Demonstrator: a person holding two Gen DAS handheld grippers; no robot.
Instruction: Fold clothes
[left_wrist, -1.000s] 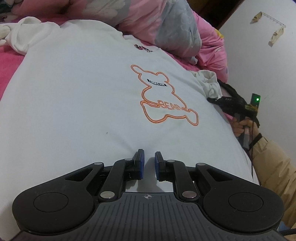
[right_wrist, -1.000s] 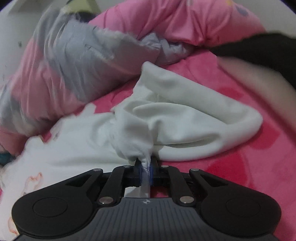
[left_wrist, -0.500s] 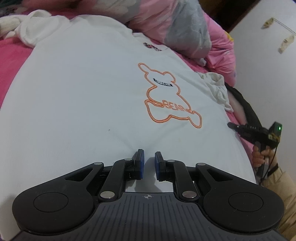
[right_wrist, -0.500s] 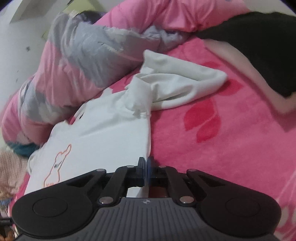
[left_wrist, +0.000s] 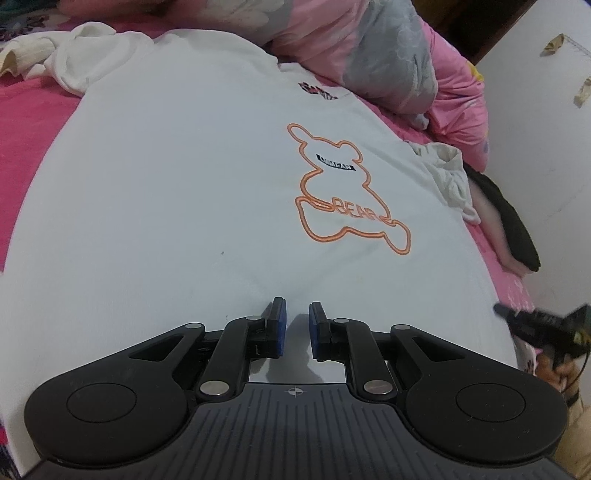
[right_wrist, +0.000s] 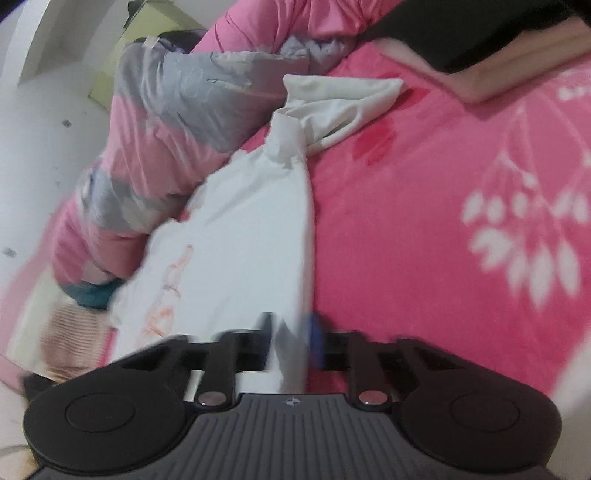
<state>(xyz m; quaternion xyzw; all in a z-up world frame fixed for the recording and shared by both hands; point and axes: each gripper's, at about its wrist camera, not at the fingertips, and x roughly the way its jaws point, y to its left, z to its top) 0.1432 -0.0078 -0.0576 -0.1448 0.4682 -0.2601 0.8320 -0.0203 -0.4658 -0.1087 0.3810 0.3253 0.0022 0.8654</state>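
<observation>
White cotton T-shirt (left_wrist: 184, 177) with orange bear outline covers the pink bed (right_wrist: 424, 221); left hand-held gripper (left_wrist: 294, 325) slightly apart at six o'clock, right hand-held gripper (right_wrist: 290, 343) clamped on its hem.

left wrist: low, close over white shirt (left_wrist: 177, 192) | right wrist: along its edge | shared: shirt

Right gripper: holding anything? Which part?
Yes. The right gripper pinches the white shirt at its side edge, near the hem. The frame is blurred.
</observation>
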